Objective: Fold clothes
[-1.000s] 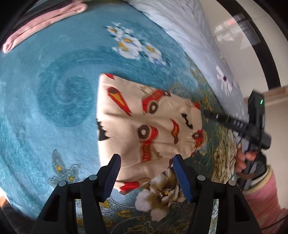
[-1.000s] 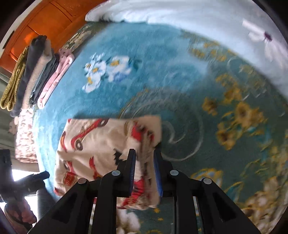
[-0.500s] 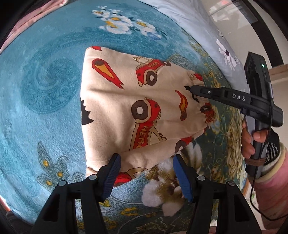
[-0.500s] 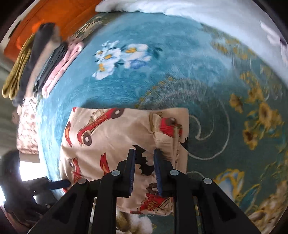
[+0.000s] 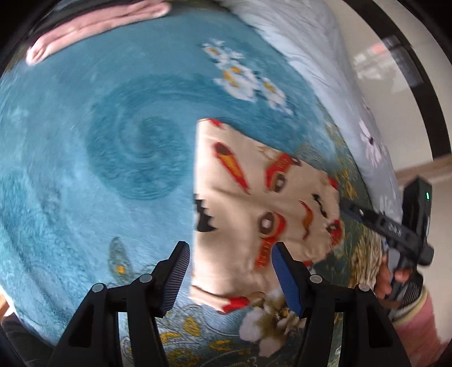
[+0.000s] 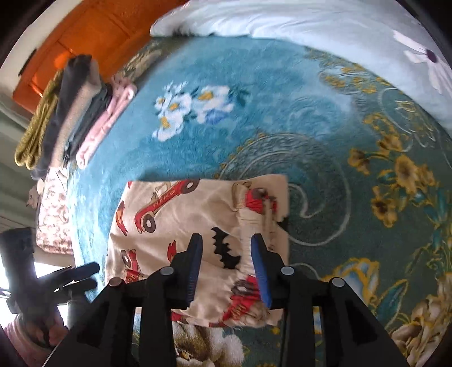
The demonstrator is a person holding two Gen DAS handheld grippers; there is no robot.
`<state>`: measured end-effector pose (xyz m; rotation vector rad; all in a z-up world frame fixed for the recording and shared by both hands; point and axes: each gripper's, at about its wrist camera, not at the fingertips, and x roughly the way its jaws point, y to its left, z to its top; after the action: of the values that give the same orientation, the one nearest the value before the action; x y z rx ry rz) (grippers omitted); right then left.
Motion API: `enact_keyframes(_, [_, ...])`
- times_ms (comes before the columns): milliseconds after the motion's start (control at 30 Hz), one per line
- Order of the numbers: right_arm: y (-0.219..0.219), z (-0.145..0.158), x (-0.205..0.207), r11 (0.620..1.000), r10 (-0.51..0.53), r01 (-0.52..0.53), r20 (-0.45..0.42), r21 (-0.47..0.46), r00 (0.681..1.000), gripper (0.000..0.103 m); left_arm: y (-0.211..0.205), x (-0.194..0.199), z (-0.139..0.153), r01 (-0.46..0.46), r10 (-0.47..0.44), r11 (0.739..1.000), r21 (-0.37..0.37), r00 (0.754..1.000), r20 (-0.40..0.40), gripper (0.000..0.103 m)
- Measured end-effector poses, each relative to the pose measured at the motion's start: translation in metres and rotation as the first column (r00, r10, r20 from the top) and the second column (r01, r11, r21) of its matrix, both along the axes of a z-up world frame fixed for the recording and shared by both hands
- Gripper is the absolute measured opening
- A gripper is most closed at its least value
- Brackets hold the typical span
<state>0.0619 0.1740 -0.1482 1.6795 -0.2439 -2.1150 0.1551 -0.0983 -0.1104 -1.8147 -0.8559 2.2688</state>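
**Folded truck-print garment let go on the bed**

A cream garment printed with red trucks and flames point(image 6: 197, 225) lies folded into a rough rectangle on a teal floral blanket point(image 6: 268, 98), near the front edge of the bed. The right gripper point(image 6: 226, 254) has just been opening; its blue pads now stand apart over the garment's right-hand fold, cloth beneath them but not pinched. The left gripper point(image 5: 228, 276) hangs with fingers spread wide above the garment's near left corner, gripping nothing. A stack of folded clothes point(image 6: 70, 113) sits well apart at the blanket's far left, before an orange wooden headboard point(image 6: 84, 36), with a white quilt point(image 6: 310, 19) bunched along the back. The risk, by the look of it: the thick right-hand fold may spring loose once released, or a pad withdrawing may snag the soft cloth and drag the layers askew.
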Motion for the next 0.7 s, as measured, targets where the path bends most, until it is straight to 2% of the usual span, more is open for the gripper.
enact_keyframes(133, [0.02,-0.011,0.007,0.998,-0.059,0.057,0.043,0.035,0.997,0.046,-0.003,-0.006,-0.021,-0.014,0.013,1.0,0.004,0.998,0.061,0.065])
enact_keyframes(200, [0.032,-0.017,0.007,0.997,-0.081,0.08,0.069,0.021,0.994,0.055,-0.001,-0.011,-0.028,-0.013,0.012,1.0,0.021,0.997,0.082,0.065])
enact_keyframes(367, [0.039,-0.03,0.009,0.993,-0.109,0.113,0.123,-0.026,0.986,0.055,0.002,-0.022,-0.044,-0.046,0.038,0.998,0.051,0.99,0.138,0.065])
enact_keyframes(700, [0.033,-0.042,-0.002,0.983,-0.159,0.17,0.148,-0.066,0.976,0.057,0.013,-0.029,-0.038,-0.004,0.007,1.0,-0.023,0.994,0.108,0.063])
